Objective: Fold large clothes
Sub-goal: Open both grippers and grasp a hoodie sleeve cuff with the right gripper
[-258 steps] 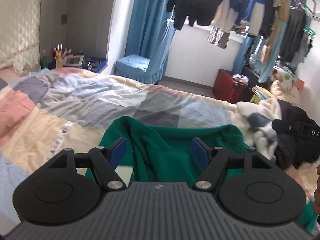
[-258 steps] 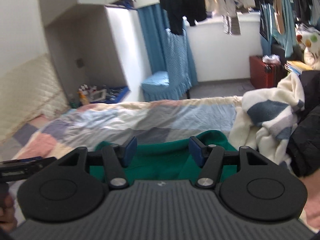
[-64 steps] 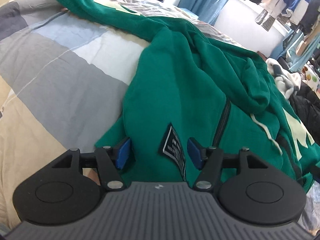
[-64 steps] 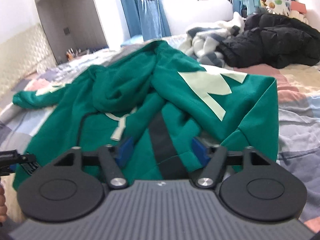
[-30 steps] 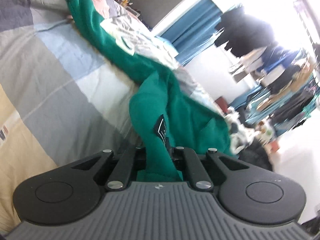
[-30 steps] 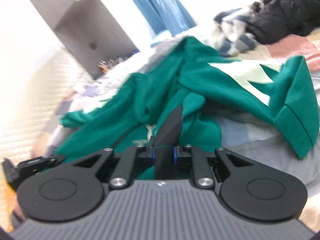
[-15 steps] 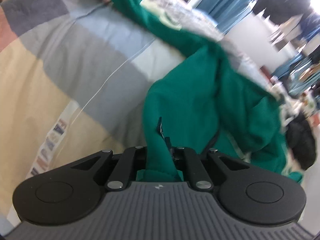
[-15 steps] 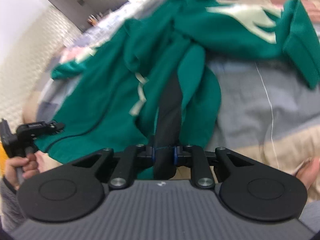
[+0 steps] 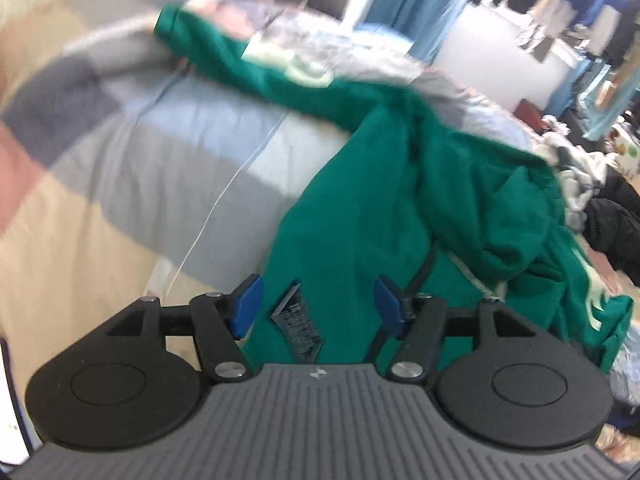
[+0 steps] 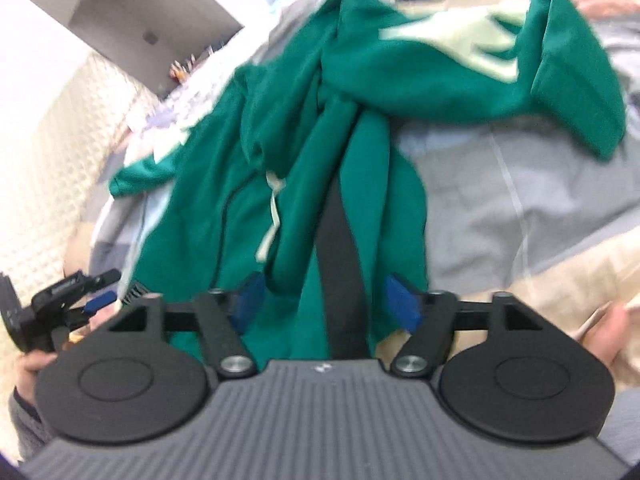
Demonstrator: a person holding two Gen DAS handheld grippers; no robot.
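Note:
A large green zip hoodie point(image 9: 380, 184) with pale patches lies rumpled on the patchwork bed cover point(image 9: 132, 168). One sleeve stretches to the far left. My left gripper point(image 9: 318, 304) is open over the hem by a black label point(image 9: 298, 320). In the right wrist view the hoodie point(image 10: 320, 128) lies lengthwise with its black zip band point(image 10: 340, 256) running between the blue pads. My right gripper point(image 10: 326, 300) is open over the hem. The left gripper also shows in the right wrist view point(image 10: 92, 300), open at the hem's left corner.
A pile of white, striped and black clothes point(image 9: 592, 196) lies at the bed's far right. A blue-covered chair point(image 9: 404, 12) and hanging clothes stand beyond the bed. A padded headboard wall point(image 10: 52, 152) runs along the left. The bed cover point(image 10: 520, 184) lies bare beside the hoodie.
Both grippers have opened and let go of the hoodie's hem, which now lies on the bed. The hoodie was pulled toward the near edge before release.

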